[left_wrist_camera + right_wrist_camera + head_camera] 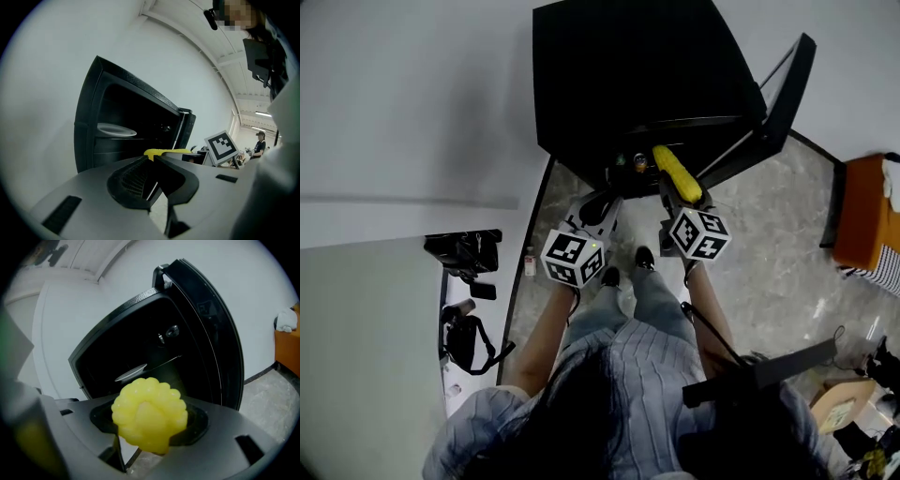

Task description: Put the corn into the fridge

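Right fingers (225, 437) clamp one corn (149, 413) before one open fridge (122, 341); left fingers (84, 187) closed, empty.

Yellow corn cob (150, 412) seen end-on, clamped between the jaws of the right gripper (149, 423). Behind it, black fridge (123, 330) with door (212, 336) swung open to the right. Inside, pale plate (131, 372) beside a thin wire shelf (165, 362). Beyond, white wall (70, 305). Lower right, grey marbled floor (273, 401). At right edge, orange cabinet (287, 347) topped by white cloth (285, 319).
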Demonstrator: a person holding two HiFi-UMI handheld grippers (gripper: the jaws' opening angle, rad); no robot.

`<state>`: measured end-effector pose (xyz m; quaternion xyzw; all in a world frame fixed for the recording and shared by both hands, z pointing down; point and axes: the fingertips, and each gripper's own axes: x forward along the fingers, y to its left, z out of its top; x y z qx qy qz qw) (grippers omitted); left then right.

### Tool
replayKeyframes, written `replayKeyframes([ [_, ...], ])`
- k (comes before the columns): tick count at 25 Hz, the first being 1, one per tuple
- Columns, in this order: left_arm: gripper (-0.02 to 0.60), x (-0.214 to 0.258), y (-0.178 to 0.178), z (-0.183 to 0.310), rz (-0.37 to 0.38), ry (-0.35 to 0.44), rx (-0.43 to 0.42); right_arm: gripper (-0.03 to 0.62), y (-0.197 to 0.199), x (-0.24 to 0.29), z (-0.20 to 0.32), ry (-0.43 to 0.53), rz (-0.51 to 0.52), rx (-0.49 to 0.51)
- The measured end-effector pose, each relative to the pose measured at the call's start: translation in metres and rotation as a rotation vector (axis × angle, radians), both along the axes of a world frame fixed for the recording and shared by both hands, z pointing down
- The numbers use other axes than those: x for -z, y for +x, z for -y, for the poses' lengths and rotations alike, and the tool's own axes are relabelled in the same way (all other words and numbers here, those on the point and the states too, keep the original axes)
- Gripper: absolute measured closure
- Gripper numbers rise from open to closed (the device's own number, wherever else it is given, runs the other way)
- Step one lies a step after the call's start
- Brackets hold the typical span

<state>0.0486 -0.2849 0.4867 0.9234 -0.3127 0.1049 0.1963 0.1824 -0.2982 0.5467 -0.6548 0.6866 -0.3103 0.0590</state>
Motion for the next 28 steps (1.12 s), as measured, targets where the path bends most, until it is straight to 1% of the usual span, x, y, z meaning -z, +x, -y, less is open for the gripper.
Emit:
replayKeyframes([
  [6, 0.538, -0.021, 0.007, 0.014, -0.022, -0.045, 0.029, 0.335, 0.007, -0.032, 0.028, -0.036, -0.042, 0.033],
  [9, 0.538, -0.031, 0.013, 0.014, -0.014, -0.056, 0.016, 0.335, 0.01, -0.049, 0.043, -0.045, -0.02, 0.038],
  [12, 0.538, -0.039, 0.02, 0.011, -0.003, -0.064, -0.011, 0.335, 0.017, -0.069, 0.057, -0.075, -0.009, 0.022],
  [14, 0.538, -0.042, 0.024, 0.012, 0.005, -0.061, -0.029, 0.335, 0.022, -0.082, 0.069, -0.099, -0.037, 0.023],
  [17, 0.538, -0.042, 0.027, 0.018, 0.014, -0.049, -0.042, 0.335, 0.023, -0.099, 0.088, -0.135, -0.102, 0.054],
  [22, 0.538, -0.039, 0.027, 0.027, 0.0, -0.052, -0.021, 0.335, 0.02, -0.116, 0.106, -0.175, -0.192, 0.111],
  [25, 0.538, -0.039, 0.028, 0.027, -0.009, -0.059, -0.015, 0.335, 0.019, -0.13, 0.109, -0.22, -0.253, 0.133],
  [28, 0.538, -0.039, 0.029, 0.025, -0.011, -0.067, -0.014, 0.335, 0.017, -0.142, 0.11, -0.252, -0.287, 0.143],
])
